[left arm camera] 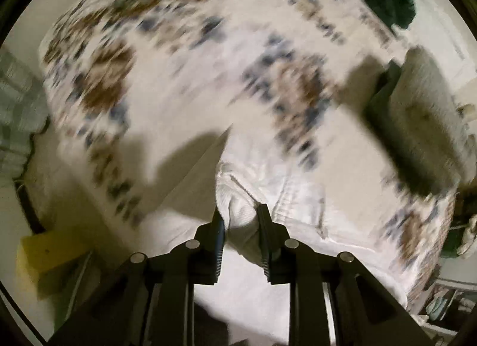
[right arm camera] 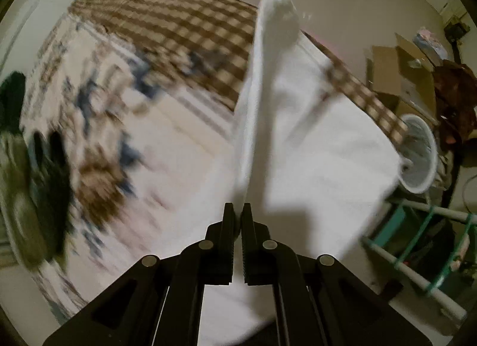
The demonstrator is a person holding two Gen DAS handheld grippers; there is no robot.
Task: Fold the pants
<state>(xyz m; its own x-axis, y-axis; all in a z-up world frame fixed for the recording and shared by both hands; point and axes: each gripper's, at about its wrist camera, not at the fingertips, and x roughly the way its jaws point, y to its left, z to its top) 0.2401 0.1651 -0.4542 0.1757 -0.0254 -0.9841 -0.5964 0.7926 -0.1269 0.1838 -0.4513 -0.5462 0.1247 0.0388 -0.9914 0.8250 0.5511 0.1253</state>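
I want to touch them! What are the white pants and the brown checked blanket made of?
The white pants look like sturdy woven cotton, maybe denim: matte, with a thick stitched seam and stiff folds where the left hand-held gripper pinches them. The brown checked blanket seems a soft woven cloth, matte, lying flat on the bed. Blur hides its weave, so that is a guess.

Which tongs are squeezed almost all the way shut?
The right tongs, pinching thin white pants. The left tongs gape wider around a thick bunch.
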